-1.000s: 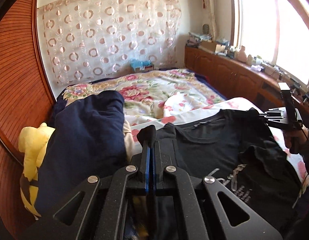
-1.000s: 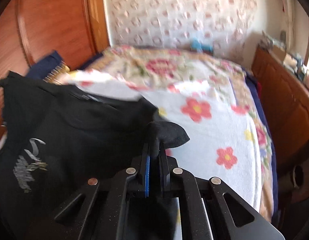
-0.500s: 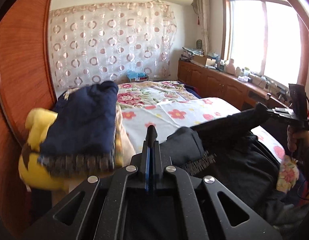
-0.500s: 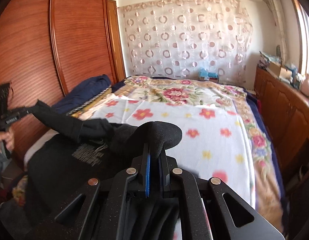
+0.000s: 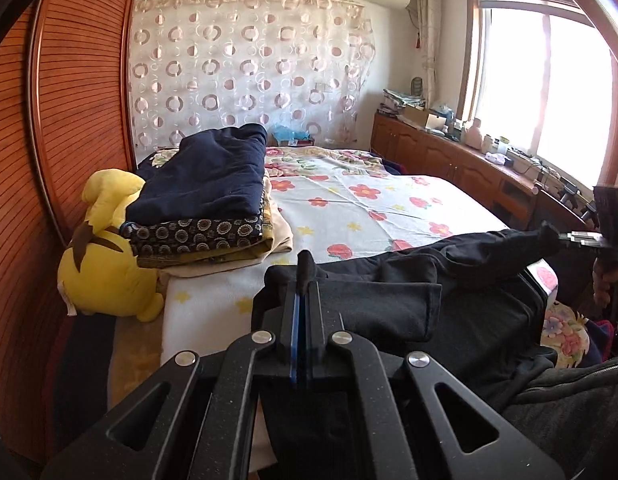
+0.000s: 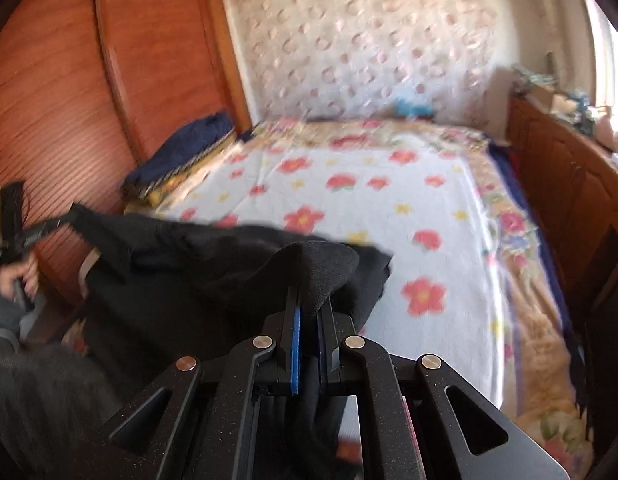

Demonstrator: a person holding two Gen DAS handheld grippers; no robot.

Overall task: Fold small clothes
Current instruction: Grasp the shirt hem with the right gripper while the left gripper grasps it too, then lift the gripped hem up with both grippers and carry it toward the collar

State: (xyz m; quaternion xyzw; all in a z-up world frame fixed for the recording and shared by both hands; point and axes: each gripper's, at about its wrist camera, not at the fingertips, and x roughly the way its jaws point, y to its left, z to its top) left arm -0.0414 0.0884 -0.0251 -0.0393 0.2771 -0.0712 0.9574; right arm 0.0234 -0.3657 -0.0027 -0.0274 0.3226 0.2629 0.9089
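Left tool [image 5: 303, 280]: clamped on one end of the black garment [image 5: 409, 304], fabric pinched between the two fingers.
Right tool [image 6: 311, 292]: clamped on the other end of the black garment, a fold of cloth bulging above the fingers.
Black garment: stretched between the two tools above the near edge of the bed [image 5: 369, 208], hanging down over that edge; one sleeve lying folded on top.
Bed: covered by a white sheet with red flowers.
Folded stack [image 5: 205, 208]: at the left edge of the bed, dark blue piece on top, patterned piece below.
Yellow plush toy [image 5: 105, 264]: just beside the stack, against the wooden wardrobe [image 5: 69, 120].
Right wrist view: blurred, fine detail not readable.
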